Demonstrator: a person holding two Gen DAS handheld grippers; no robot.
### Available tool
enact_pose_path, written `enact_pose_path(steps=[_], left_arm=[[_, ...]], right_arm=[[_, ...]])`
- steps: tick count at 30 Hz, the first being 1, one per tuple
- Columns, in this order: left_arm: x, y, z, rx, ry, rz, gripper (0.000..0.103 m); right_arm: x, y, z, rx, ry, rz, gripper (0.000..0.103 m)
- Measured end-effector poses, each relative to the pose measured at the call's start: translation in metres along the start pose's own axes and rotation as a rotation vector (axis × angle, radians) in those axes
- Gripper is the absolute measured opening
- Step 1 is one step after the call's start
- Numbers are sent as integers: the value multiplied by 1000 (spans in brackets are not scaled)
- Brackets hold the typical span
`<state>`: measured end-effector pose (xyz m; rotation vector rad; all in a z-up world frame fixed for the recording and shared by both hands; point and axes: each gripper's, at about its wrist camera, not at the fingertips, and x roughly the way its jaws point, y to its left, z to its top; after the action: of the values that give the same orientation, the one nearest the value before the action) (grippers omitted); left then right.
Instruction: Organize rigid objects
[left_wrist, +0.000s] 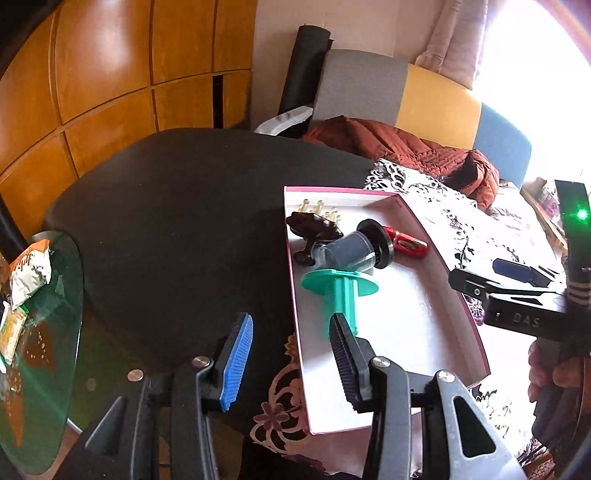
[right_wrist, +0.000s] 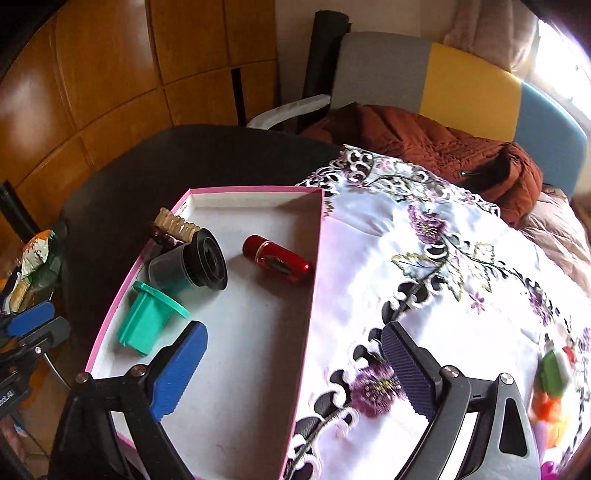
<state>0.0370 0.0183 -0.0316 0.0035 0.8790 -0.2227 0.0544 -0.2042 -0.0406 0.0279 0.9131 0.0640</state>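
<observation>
Spread wide and empty, the left gripper (left_wrist: 291, 354) hangs over the near edge of the pink-rimmed box (left_wrist: 476, 332), one pad just at the stem of the green spool (left_wrist: 341, 291), though contact is unclear. Likewise parted with nothing between its fingers, the right gripper (right_wrist: 291, 365) straddles the box's right wall above the embroidered cloth (right_wrist: 424, 258). Farther in the box lie a black-capped grey cylinder (right_wrist: 195, 267), a red tube (right_wrist: 277, 258) and a brush (right_wrist: 173, 227). Beyond, a rust jacket (right_wrist: 443, 147) rests on the sofa.

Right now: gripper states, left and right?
Left gripper: open, holding nothing; green spool lies just beyond its fingertips.
Right gripper: open, empty, over the box.
</observation>
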Motion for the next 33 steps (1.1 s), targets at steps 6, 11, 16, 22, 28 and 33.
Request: enact_pose_path(steps=[6,11,16,22,28,33], left_arm=[[-1,-7,-3,18,8,-11,44],[2,-11,-5,28,19,-10,44],[2,-18,-6,43,21,-8,44],[1,-29,-5,70,23,-9,44],[-2,-44,-4,107,22,-18,44],[-2,-59,-4,139,21,-28,44]], right_arm=[[-16,2,-8,-11,-32,-61,97],[-30,1,-12,8,-65,-104,97],[-45,-4,-15,39,-100,-126,97],[-60,-8,-19,34,-139,-169,97],[-70,-20,-24,48,-157,-189,97],[-77,-33,-29,68,-164,-212,97]])
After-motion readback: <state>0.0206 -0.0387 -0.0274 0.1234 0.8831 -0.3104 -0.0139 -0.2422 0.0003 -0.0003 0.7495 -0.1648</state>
